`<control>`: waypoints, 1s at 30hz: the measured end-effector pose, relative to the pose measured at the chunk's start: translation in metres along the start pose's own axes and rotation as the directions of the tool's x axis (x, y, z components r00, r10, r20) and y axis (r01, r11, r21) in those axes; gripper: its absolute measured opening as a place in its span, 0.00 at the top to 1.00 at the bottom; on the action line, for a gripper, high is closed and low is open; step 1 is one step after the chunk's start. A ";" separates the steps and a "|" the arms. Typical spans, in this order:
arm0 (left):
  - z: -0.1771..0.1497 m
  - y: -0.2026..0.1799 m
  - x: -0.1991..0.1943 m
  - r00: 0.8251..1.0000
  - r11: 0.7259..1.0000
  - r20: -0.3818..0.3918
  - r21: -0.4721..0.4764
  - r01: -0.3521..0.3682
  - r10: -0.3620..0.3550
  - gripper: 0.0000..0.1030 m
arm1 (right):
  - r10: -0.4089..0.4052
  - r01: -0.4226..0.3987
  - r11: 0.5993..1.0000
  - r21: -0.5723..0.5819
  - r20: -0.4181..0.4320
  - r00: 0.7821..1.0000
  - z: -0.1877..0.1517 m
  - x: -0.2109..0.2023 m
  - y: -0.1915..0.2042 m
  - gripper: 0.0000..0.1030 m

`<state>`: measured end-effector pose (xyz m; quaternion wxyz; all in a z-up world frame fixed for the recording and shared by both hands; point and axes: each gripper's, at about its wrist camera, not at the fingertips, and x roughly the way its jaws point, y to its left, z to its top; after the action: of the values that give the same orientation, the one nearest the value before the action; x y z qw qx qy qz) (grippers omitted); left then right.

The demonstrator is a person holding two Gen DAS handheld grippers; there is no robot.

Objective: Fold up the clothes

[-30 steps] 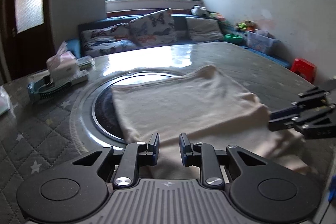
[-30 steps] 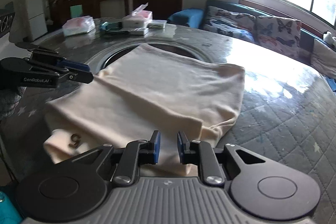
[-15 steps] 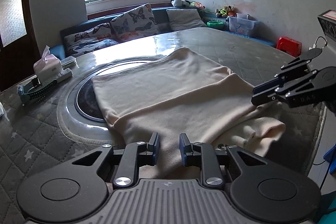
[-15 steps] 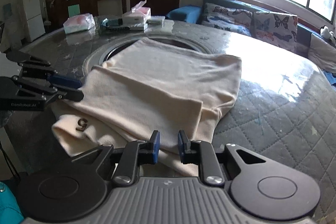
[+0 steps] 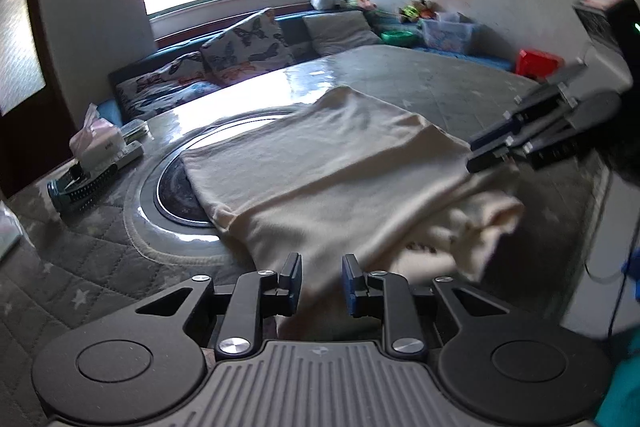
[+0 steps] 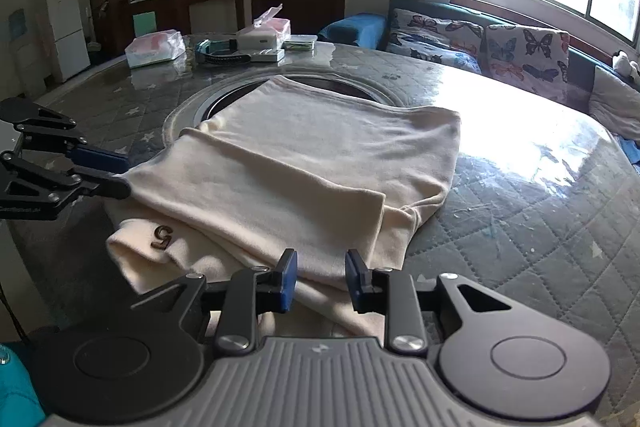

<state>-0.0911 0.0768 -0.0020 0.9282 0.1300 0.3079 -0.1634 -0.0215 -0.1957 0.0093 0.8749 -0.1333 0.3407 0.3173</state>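
On the quilted counter (image 6: 520,227), across its round inset, lies one cream garment (image 6: 320,155), a folded panel laid over its near half and a "5" mark at the near left corner. Since a second ago I see both units drawn back from the cloth and their jaws spread; I judge one fold just released. My left gripper (image 5: 320,281) and right gripper (image 6: 318,277) hover level at the near hem, pinching nothing.

A round table (image 6: 520,235) under a grey quilted, star-patterned cover; a cream garment (image 6: 320,163) lies folded over its centre ring; tissue boxes (image 6: 266,31), a plastic-wrapped pack (image 6: 156,47) and a dark brush (image 5: 80,187) sit at its far edge.
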 end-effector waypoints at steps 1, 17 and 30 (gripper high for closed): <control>-0.002 -0.003 -0.003 1.000 1.000 -0.002 0.027 0.007 -0.007 0.67 | 0.000 0.000 1.000 -0.007 -0.001 1.000 -0.001 -0.001 0.001 0.70; -0.014 -0.049 0.008 0.997 0.962 0.048 0.268 0.041 -0.056 0.77 | -0.002 0.003 0.995 -0.104 0.010 1.000 -0.004 -0.025 0.007 0.58; 0.024 -0.008 0.014 0.993 0.998 0.097 0.005 0.063 -0.063 0.91 | 0.040 -0.038 0.935 -0.351 -0.002 0.999 -0.022 -0.029 0.032 0.40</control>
<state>-0.0708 0.0578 0.0072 0.9363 0.1130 0.2663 -0.1991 -0.0700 -0.1943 0.0129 0.8314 -0.2798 0.2790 0.3907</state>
